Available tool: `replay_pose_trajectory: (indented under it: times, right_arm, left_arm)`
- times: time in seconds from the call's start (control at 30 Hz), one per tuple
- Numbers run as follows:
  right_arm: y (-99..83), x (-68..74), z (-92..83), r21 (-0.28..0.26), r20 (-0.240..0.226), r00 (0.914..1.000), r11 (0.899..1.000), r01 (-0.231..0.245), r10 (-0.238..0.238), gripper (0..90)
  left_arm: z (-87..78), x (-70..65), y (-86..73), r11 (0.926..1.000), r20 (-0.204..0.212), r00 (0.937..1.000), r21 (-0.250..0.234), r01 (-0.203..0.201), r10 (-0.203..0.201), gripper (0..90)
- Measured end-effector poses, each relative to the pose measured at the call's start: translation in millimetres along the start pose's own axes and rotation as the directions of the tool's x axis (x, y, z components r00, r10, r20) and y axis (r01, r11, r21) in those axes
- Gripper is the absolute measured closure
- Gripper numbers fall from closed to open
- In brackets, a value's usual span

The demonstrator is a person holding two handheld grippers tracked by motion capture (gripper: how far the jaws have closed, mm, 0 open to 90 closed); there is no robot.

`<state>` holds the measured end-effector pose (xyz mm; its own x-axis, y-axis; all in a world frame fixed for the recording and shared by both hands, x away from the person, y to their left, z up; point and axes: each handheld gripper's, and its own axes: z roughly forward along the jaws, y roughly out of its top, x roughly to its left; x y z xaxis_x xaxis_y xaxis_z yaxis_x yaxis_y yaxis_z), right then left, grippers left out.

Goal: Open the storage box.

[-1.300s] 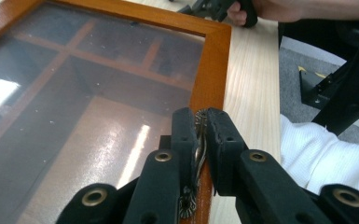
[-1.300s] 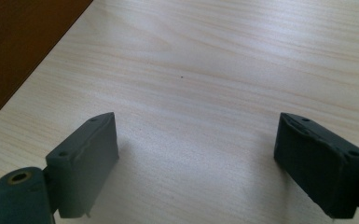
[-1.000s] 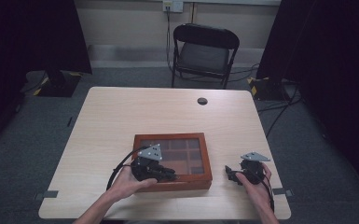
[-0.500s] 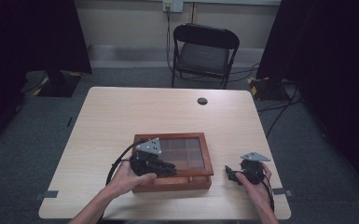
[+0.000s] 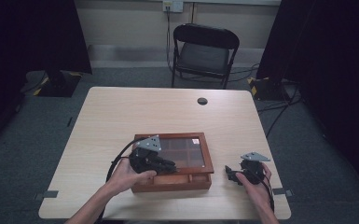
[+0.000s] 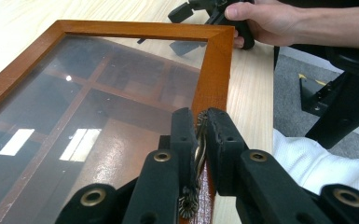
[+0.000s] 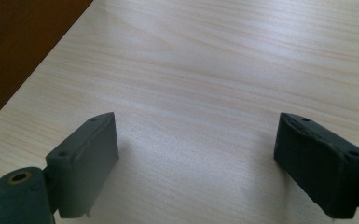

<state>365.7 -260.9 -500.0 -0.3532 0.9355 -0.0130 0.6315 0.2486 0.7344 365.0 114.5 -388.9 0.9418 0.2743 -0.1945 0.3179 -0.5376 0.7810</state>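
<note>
A brown wooden box (image 5: 172, 183) with a glass lid (image 5: 182, 150) stands on the table near the front edge. My left gripper (image 5: 165, 164) is at the lid's near edge, shut on the small brass handle (image 6: 199, 144) fixed to the lid's frame (image 6: 214, 79). The lid is tilted up a little at the front, and a gap shows above the box's front wall. Through the glass (image 6: 98, 116) I see wooden dividers. My right gripper (image 5: 231, 173) rests on the table right of the box, jaws wide apart (image 7: 196, 154) over bare wood with nothing between them.
A black folding chair (image 5: 205, 51) stands beyond the far table edge. A small round black cap (image 5: 202, 101) sits in the tabletop at the back. The light wooden table (image 5: 121, 116) has free room left of and behind the box. Cables lie on the floor at right.
The lid's near edge has come up a little with my left gripper, opening a gap above the box's front wall. The right gripper has stayed put.
</note>
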Motion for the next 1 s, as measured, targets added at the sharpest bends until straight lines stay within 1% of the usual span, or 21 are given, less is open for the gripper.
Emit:
replay_pose_trajectory:
  times: [0.07,0.17,0.53,0.57,0.6,0.63,0.7,0.77,0.8,0.9,0.97,1.0]
  right_arm:
    - [0.0,0.0,0.0,0.000,0.000,1.0000,1.000,0.000,0.000,12.6]
    - [0.0,0.0,0.0,0.000,0.000,1.0000,1.000,0.000,0.000,12.6]
    - [0.0,0.0,0.0,0.000,0.000,1.0000,1.000,0.000,0.000,12.6]
    - [0.0,0.0,0.0,0.000,-0.001,1.0000,1.000,0.000,0.000,12.6]
    - [0.0,0.0,0.0,0.000,0.000,1.0000,1.000,0.000,0.000,12.6]
    - [0.0,0.0,0.0,0.000,0.000,1.0000,1.000,0.000,0.000,12.6]
    - [0.0,0.0,0.0,0.000,0.000,1.0000,1.000,0.000,0.000,12.6]
    - [0.0,0.0,0.0,0.000,-0.001,1.0000,1.000,0.000,0.000,12.6]
    - [0.0,0.0,0.0,0.000,0.000,1.0000,1.000,0.000,0.000,12.6]
    - [0.0,0.0,0.0,0.000,0.000,1.0000,1.000,0.000,0.000,12.6]
    - [0.0,0.0,0.0,0.000,0.000,1.0000,1.000,0.000,0.000,12.6]
    - [0.0,0.0,0.0,0.000,0.000,1.0000,1.000,0.000,0.000,12.6]
  left_arm:
    - [-1.1,0.9,0.8,0.9999,0.006,1.0000,0.014,-0.002,0.002,81.6]
    - [-1.4,0.2,1.8,0.9998,0.003,1.0000,0.017,-0.004,0.004,81.6]
    - [-6.3,3.3,2.0,0.9998,0.020,0.9998,0.017,0.000,0.000,81.5]
    - [-7.4,3.7,2.8,0.9997,0.020,0.9998,0.023,-0.001,0.000,81.5]
    - [-7.4,3.5,3.1,0.9998,0.020,0.9998,0.017,0.003,-0.003,81.5]
    - [-8.3,4.0,4.0,0.9998,0.022,0.9998,0.021,-0.004,0.003,81.5]
    - [-9.5,4.1,5.8,0.9995,0.018,0.9998,0.030,-0.003,0.003,81.5]
    - [-9.2,4.3,6.5,0.9996,0.024,0.9997,0.027,-0.010,0.010,81.6]
    - [-10.1,3.6,7.5,0.9993,0.015,0.9998,0.033,-0.016,0.016,81.6]
    - [-11.5,4.5,9.9,0.9996,0.016,0.9998,0.025,-0.014,0.014,81.5]
    - [-12.7,5.2,11.7,0.9993,0.019,0.9997,0.035,-0.013,0.012,81.5]
    - [-12.3,5.1,12.2,0.9995,0.017,0.9998,0.030,-0.010,0.009,81.6]
